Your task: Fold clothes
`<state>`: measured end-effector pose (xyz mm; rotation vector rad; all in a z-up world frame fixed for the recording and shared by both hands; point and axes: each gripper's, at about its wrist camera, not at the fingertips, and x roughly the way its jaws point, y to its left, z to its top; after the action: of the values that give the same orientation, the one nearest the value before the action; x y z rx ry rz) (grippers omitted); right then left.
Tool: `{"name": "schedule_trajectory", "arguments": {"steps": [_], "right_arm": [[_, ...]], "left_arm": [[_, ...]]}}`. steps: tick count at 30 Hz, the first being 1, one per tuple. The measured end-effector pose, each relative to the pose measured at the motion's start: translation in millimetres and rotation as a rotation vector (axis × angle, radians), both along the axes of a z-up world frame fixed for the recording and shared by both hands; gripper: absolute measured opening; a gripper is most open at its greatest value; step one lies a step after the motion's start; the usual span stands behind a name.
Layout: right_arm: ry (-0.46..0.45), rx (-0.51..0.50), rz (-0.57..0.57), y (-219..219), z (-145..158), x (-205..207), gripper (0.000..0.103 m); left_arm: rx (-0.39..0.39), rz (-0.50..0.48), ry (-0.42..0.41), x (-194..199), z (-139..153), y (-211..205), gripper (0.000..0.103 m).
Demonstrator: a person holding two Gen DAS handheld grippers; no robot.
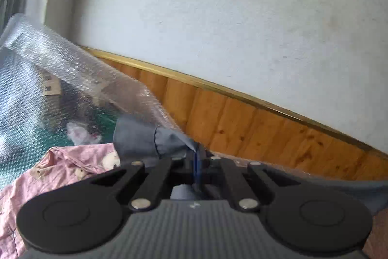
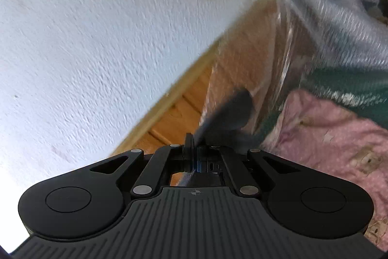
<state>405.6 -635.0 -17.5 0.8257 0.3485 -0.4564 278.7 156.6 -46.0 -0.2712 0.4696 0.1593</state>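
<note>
Folding looks barely begun: the left gripper (image 1: 197, 162) and right gripper (image 2: 194, 145) each pinch the grey garment (image 1: 138, 140), raised just beside the crumpled pink garment (image 1: 70, 166), which waits unfolded.

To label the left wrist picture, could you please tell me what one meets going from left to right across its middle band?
Crumpled pink printed garment → clear bubble wrap sheet → grey-blue cloth pinched in the shut left gripper → orange wooden wall panelling.
</note>
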Motion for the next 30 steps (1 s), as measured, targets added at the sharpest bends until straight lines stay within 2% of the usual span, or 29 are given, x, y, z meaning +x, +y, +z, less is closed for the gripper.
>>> {"name": "schedule_trajectory", "arguments": {"steps": [2, 3, 4, 5, 6, 7, 8, 9, 10, 12, 14, 16, 18, 20, 21, 22, 23, 24, 25, 27, 29, 30], "right_arm": [[0.072, 0.007, -0.056, -5, -24, -13, 0.0], [0.166, -0.007, -0.08, -8, -47, -15, 0.0], [0.297, -0.028, -0.09, -10, -76, -12, 0.006], [0.465, -0.028, -0.059, -11, -110, -8, 0.015], [0.641, -0.02, -0.015, -12, -145, -5, 0.029], [0.669, -0.019, -0.017, -7, -152, -15, 0.028], [0.65, -0.02, -0.035, 0, -151, -31, 0.029], [0.631, -0.021, -0.052, 6, -149, -46, 0.043], [0.595, -0.042, -0.05, 15, -140, -61, 0.065], [0.548, -0.096, -0.031, 39, -122, -91, 0.076], [0.535, -0.1, -0.005, 58, -112, -108, 0.076], [0.523, -0.064, 0.041, 81, -110, -119, 0.076], [0.521, -0.037, 0.084, 109, -112, -122, 0.076], [0.538, -0.031, 0.162, 143, -121, -114, 0.076], [0.549, -0.034, 0.211, 160, -126, -111, 0.076], [0.551, -0.039, 0.258, 177, -127, -109, 0.076], [0.55, -0.044, 0.303, 194, -127, -107, 0.076], [0.549, -0.049, 0.347, 210, -126, -104, 0.076], [0.543, -0.064, 0.384, 224, -125, -103, 0.077], [0.545, -0.118, 0.443, 246, -122, -106, 0.078], [0.567, -0.161, 0.461, 259, -123, -110, 0.078], [0.581, -0.172, 0.463, 265, -125, -112, 0.078]], "left_arm": [[0.007, -0.053, 0.21, 13, -50, -14, 0.003], [0.015, -0.08, 0.323, 20, -77, -22, 0.012], [0.049, -0.103, 0.475, 26, -112, -29, 0.013], [0.069, -0.121, 0.576, 22, -133, -36, 0.013], [0.087, -0.143, 0.663, 16, -151, -43, 0.012], [0.095, -0.187, 0.666, 2, -147, -48, 0.015], [0.096, -0.218, 0.642, -13, -136, -48, 0.019], [0.092, -0.246, 0.617, -27, -124, -46, 0.032], [0.065, -0.257, 0.585, -34, -109, -37, 0.044], [0.028, -0.243, 0.508, -40, -79, -13, 0.05], [0.041, -0.161, 0.442, -22, -57, 14, 0.068], [0.05, -0.092, 0.419, 21, -52, 42, 0.092], [0.003, -0.109, 0.48, 78, -72, 64, 0.097], [-0.042, -0.162, 0.618, 131, -111, 71, 0.092], [-0.052, -0.198, 0.683, 155, -129, 70, 0.084], [-0.036, -0.26, 0.71, 166, -139, 64, 0.056], [-0.02, -0.323, 0.735, 177, -148, 57, 0.037], [-0.002, -0.384, 0.748, 188, -155, 50, 0.013], [0.025, -0.427, 0.676, 193, -143, 43, 0.01], [-0.06, -0.398, 0.431, 205, -101, 60, 0.007], [-0.228, -0.194, 0.224, 224, -75, 107, 0.008], [-0.277, -0.042, 0.184, 233, -75, 128, 0.009]]}}
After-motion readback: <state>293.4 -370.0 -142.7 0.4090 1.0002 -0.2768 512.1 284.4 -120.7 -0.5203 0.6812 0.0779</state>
